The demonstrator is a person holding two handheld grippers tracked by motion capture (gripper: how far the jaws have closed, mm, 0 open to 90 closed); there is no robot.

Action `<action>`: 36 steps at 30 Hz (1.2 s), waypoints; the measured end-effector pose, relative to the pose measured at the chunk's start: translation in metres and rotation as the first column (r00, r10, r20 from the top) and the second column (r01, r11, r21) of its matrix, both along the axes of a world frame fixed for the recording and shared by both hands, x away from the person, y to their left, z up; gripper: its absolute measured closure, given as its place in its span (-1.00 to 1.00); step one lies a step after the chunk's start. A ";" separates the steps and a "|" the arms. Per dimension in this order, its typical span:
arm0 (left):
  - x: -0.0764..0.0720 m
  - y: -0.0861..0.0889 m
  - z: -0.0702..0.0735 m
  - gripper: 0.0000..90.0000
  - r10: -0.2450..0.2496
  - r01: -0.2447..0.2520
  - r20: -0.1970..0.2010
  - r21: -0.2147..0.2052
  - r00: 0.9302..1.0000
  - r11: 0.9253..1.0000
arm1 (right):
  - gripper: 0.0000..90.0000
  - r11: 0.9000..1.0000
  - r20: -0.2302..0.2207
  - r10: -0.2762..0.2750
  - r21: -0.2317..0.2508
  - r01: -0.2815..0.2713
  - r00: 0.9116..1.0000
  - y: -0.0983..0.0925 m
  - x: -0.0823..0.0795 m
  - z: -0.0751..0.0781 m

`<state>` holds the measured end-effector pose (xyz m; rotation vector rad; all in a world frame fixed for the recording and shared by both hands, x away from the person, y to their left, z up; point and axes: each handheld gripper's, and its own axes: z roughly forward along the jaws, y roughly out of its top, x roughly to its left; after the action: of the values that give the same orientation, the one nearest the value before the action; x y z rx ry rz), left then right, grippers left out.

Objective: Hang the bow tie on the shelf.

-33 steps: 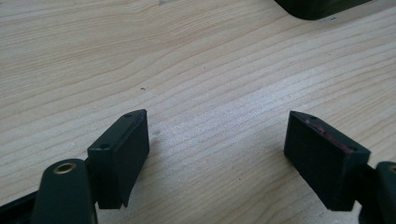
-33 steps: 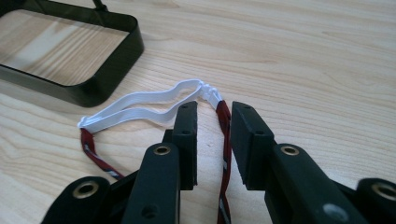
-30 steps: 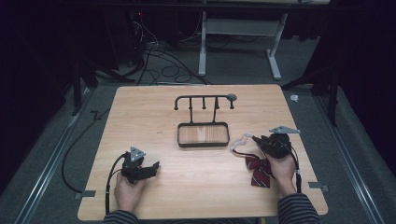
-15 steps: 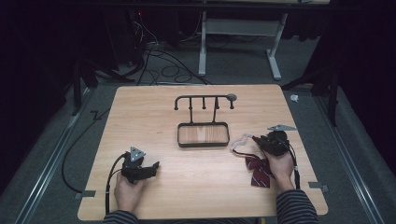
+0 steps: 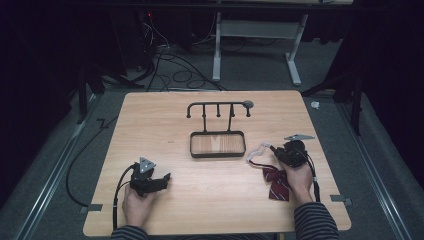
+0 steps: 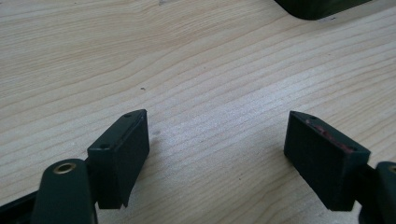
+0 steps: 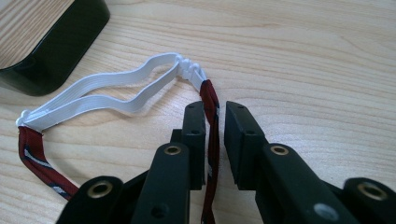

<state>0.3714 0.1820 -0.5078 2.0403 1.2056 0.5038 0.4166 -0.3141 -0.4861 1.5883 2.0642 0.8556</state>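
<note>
Ahead of the right gripper, the black-rimmed wooden tray with its black hook rack blocks passage; bare tabletop lies elsewhere.

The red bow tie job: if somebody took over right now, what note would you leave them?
Right claw: jaws have just been closing around the bow tie's red strap; a gap shows on one side, so grip unsure.
Left claw: open over bare table.
Bow tie lies under the right hand, its white elastic loop toward the black hook stand.
Done: strap reached. Left: finish the grip, lift, probably hang.
</note>
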 end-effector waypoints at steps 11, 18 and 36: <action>0.000 0.000 0.000 -0.49 0.000 0.000 0.000 0.000 1.000 1.000 | 0.98 1.000 -0.019 0.010 -0.001 -0.010 1.000 0.001 0.001 -0.003; 0.000 0.000 0.000 -0.49 0.000 0.000 0.000 0.000 1.000 1.000 | 1.00 1.000 -0.023 0.021 0.005 -0.021 1.000 0.002 0.001 -0.003; 0.000 0.000 0.000 -0.49 -0.001 0.001 0.000 0.000 1.000 1.000 | 1.00 0.998 0.027 0.056 0.011 -0.056 0.998 0.005 -0.009 0.010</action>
<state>0.3714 0.1820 -0.5077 2.0410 1.2052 0.5036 0.4079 -0.3089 -0.4757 1.5237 2.0976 0.9054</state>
